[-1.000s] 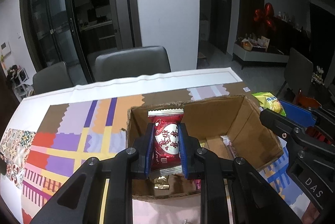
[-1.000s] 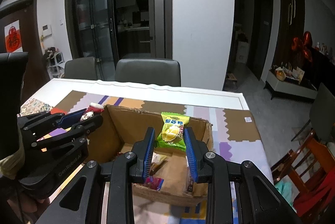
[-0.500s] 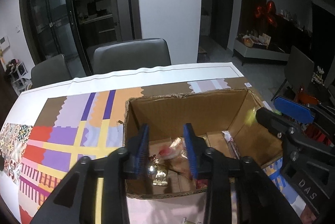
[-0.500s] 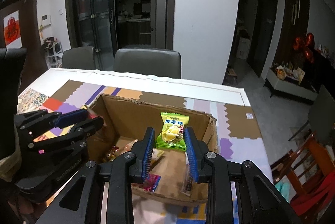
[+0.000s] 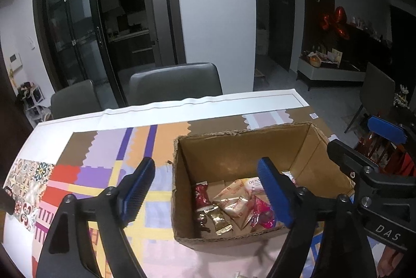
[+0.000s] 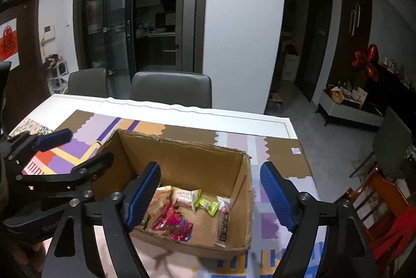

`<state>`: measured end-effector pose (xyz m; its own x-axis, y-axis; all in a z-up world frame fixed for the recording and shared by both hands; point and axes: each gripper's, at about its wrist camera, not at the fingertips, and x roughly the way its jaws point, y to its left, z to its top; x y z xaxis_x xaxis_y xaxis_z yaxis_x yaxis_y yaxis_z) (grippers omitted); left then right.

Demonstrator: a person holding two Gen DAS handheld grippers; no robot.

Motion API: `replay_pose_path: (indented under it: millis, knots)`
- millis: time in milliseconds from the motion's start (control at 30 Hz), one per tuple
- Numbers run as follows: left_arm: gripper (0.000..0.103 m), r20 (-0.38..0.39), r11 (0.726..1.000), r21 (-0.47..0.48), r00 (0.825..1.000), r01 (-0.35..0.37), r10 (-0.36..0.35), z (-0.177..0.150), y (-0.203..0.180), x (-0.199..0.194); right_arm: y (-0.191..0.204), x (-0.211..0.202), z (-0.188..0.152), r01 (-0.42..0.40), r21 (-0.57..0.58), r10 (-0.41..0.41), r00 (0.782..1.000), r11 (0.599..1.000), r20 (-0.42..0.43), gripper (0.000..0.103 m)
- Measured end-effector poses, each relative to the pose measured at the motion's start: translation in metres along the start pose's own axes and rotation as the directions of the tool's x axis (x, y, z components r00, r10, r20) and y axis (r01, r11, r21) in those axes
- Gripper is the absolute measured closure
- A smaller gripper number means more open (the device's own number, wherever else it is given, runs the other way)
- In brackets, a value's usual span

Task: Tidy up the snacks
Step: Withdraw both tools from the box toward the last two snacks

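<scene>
An open cardboard box stands on the patterned table and holds several snack packets. The red packet lies at its left side, among gold and beige packets. The green durian packet lies inside near the right wall, with a pink wrapper in front. My left gripper is open and empty above the box's near left edge. My right gripper is open and empty above the box. Each gripper shows in the other's view: the right gripper, the left gripper.
The table carries a colourful patchwork cloth. Two grey chairs stand at the far side. A red chair stands to the right of the table. A pillar and glass doors lie beyond.
Both grippers have opened. The red packet dropped from my left gripper into the box, and the green packet dropped from my right gripper into the box.
</scene>
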<state>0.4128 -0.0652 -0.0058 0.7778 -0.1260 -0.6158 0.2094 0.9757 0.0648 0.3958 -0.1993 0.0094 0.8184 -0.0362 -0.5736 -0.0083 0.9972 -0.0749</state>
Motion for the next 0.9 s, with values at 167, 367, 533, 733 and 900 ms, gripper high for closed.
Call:
replay_pose_path:
  millis: [167,367,533,733,900]
  knots:
    - [0.013,0.023,1.000,0.000,1.000,-0.017,0.017,0.001,0.000,-0.013,-0.006,-0.007,0.000,0.022,0.013,-0.022,1.000,1.000,0.005,0.019]
    - [0.006,0.035,0.999,0.001,0.998,-0.046,0.046,-0.003,0.003,-0.026,-0.011,-0.016,-0.003,0.034,0.031,-0.034,0.999,0.999,0.010,0.016]
    - [0.004,0.029,0.998,-0.012,0.997,-0.064,0.065,-0.008,0.007,-0.034,-0.013,-0.026,-0.005,0.046,0.039,-0.047,0.999,0.998,0.020,0.014]
    - [0.004,0.026,0.997,-0.022,0.997,-0.078,0.078,-0.015,0.009,-0.046,-0.013,-0.039,-0.007,0.041,0.051,-0.043,0.998,0.998,0.037,0.014]
    - [0.004,0.019,0.995,-0.039,0.996,-0.091,0.092,-0.022,0.013,-0.057,-0.008,-0.048,-0.009,0.028,0.039,-0.030,0.998,0.999,0.053,0.014]
